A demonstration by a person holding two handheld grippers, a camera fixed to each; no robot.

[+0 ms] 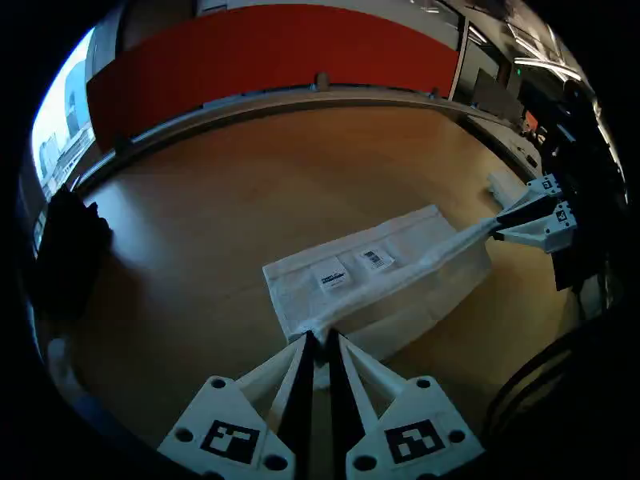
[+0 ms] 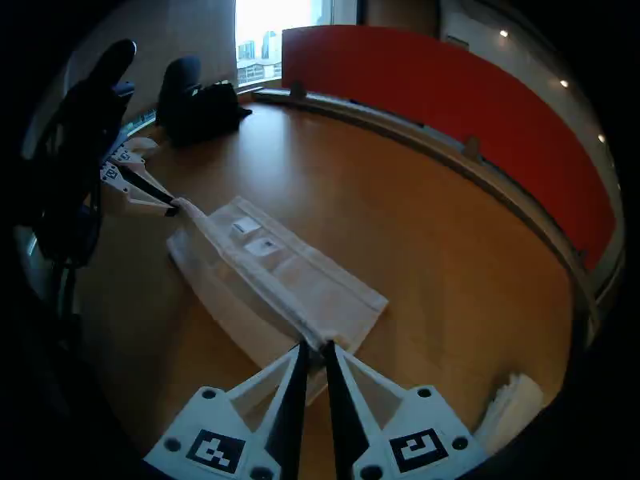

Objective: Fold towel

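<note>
The left gripper has its two white fingers drawn narrow, nearly together, and they pinch one end of a white rectangular cloth towel. The right gripper is just as narrow and nips the other end of the same long edge. Between the two pairs of tips that edge is pulled into a straight, raised ridge, and the cloth falls away from it on both sides down to the light brown wooden table. The rest of the towel lies flat on the tabletop, with two small white sewn-in labels facing up near the left gripper's end. The towel sits toward the near side of the table, well apart from the far edge, where a long red partition panel stands upright. A small folded white cloth pile rests near the table's edge on the right gripper's side, apart from the towel. Beyond the corner at the left gripper's end are black office chairs and a bright window.
</note>
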